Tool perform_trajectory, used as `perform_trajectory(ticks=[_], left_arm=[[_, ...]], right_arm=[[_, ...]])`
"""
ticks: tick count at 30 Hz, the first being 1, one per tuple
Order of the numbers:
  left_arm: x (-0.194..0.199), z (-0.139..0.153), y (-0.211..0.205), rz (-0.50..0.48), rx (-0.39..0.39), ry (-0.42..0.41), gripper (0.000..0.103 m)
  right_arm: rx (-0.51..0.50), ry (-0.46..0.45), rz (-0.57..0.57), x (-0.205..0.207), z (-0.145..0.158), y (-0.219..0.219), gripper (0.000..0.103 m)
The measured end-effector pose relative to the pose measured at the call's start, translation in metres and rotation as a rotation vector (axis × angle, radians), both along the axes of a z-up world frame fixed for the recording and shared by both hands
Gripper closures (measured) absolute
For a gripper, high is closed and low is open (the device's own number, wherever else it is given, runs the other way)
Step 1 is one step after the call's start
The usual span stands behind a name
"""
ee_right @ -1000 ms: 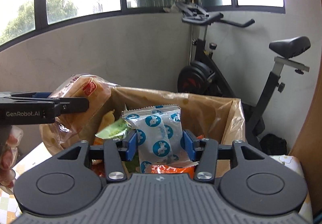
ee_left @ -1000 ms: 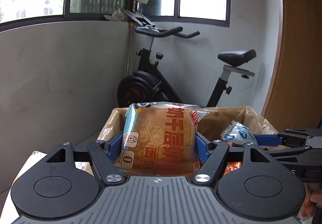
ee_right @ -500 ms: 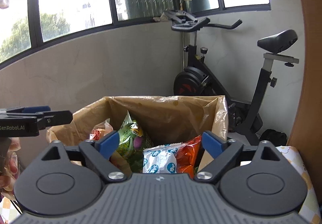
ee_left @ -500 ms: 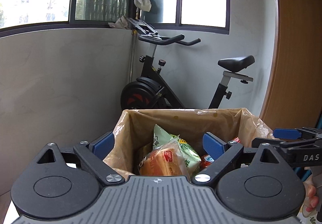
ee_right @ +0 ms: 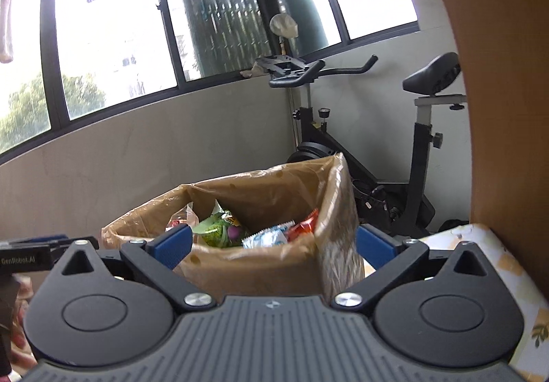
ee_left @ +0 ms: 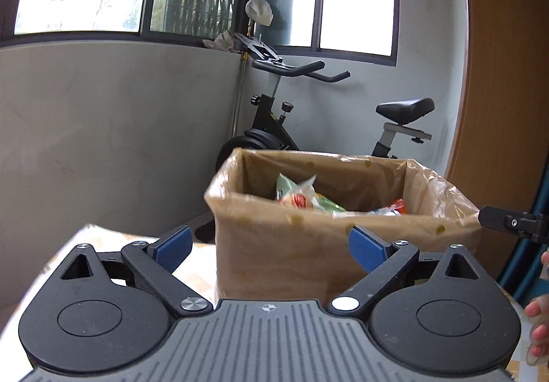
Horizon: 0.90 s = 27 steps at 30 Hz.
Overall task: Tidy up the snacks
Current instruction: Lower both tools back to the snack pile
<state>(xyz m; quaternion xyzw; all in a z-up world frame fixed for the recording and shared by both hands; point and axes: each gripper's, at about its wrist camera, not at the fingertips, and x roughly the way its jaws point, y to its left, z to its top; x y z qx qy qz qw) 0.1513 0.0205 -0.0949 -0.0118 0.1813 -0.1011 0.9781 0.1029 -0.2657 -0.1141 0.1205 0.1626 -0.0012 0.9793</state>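
Observation:
A cardboard box lined with a brown plastic bag (ee_left: 308, 251) stands ahead of both grippers. Inside lie several snack packets: a bread packet (ee_left: 295, 198), a green packet (ee_right: 216, 231), a blue-and-white packet (ee_right: 266, 238) and an orange one (ee_right: 303, 227). My left gripper (ee_left: 269, 244) is open, in front of the box's near wall (ee_right: 260, 268), with nothing between its blue pads. The jaws of my right gripper (ee_right: 273, 244) are opening wide, also empty, short of the box. Each view shows a finger of the other gripper at its edge (ee_left: 507, 220) (ee_right: 34, 250).
An exercise bike (ee_left: 274, 128) stands behind the box against a grey wall under windows. A wooden panel (ee_left: 497, 90) rises on the right. The box rests on a patterned tablecloth (ee_right: 480, 244). A person's fingertips (ee_left: 538, 310) show at the right edge.
Both grippers opened and let go: the bread packet and the blue-and-white packet dropped into the box. Both grippers then drew back, so the box looks smaller and farther.

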Motion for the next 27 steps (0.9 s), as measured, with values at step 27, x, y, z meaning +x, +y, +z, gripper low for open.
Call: perform_trajectory(ticks=[27], left_arm=[[-0.005,-0.102,-0.008,0.033,0.176,0.291,0.005]], right_arm=[[-0.045,0.456,0.174,0.007,-0.149,0.051,0.016]])
